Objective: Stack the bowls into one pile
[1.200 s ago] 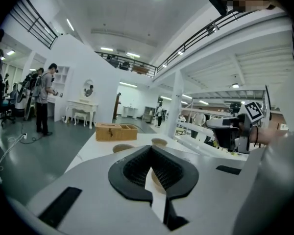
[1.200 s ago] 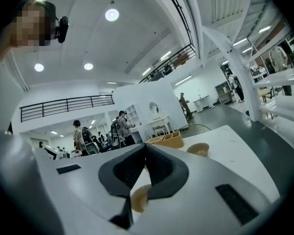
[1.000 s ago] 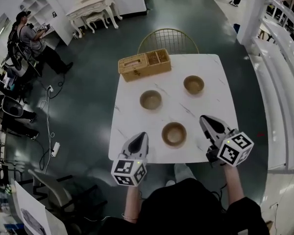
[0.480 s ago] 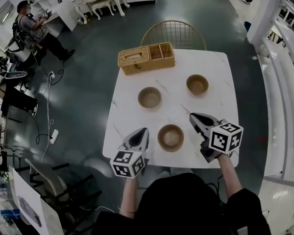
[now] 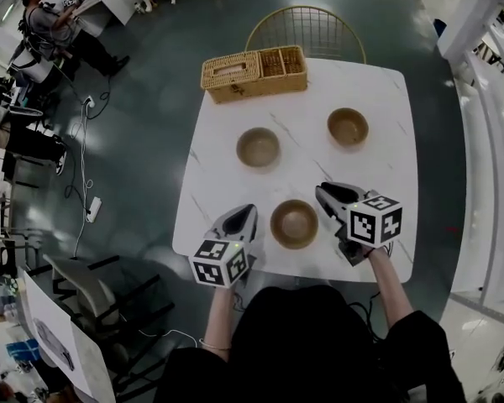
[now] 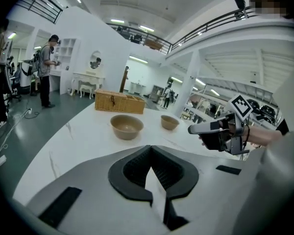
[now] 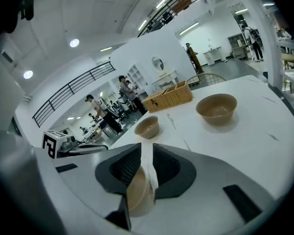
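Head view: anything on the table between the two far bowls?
No. The marble table is bare between the far-left bowl and the far-right bowl. The head view shows it plainly, and the left gripper view agrees.

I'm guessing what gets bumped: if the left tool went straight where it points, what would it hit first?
Probably the bare white table, since the left tool tilts downward; the bowl beyond sits slightly left. Depth is unclear.
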Available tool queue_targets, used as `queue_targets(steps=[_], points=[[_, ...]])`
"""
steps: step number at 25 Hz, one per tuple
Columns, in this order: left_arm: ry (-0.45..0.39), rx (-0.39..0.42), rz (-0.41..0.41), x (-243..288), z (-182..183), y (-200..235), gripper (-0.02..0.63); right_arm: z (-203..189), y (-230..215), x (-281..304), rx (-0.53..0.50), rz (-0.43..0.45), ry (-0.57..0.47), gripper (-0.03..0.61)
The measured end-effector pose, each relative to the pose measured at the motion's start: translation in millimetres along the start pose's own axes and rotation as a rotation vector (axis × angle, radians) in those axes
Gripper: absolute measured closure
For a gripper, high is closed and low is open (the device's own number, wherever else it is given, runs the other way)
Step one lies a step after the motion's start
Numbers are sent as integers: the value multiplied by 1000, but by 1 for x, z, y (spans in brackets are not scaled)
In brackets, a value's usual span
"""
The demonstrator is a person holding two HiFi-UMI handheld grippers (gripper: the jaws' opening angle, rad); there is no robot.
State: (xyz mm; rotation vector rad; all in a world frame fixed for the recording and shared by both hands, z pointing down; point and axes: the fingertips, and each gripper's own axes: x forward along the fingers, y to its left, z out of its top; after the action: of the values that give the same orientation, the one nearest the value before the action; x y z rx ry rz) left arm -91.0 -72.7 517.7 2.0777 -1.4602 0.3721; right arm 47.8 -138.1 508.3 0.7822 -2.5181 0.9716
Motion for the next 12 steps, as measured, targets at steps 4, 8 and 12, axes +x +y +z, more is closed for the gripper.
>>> queue_targets(steps=[4,8,12], points=[[35,-15,-21,10,-6,4,600,-13,4,12,37,46,62,466],[62,-27,-40,19,-11,7,600,-29,7,21,42,68,136,448],[71,-40,-49,28,-16,12,600,-46,4,32,47,80,207,443]])
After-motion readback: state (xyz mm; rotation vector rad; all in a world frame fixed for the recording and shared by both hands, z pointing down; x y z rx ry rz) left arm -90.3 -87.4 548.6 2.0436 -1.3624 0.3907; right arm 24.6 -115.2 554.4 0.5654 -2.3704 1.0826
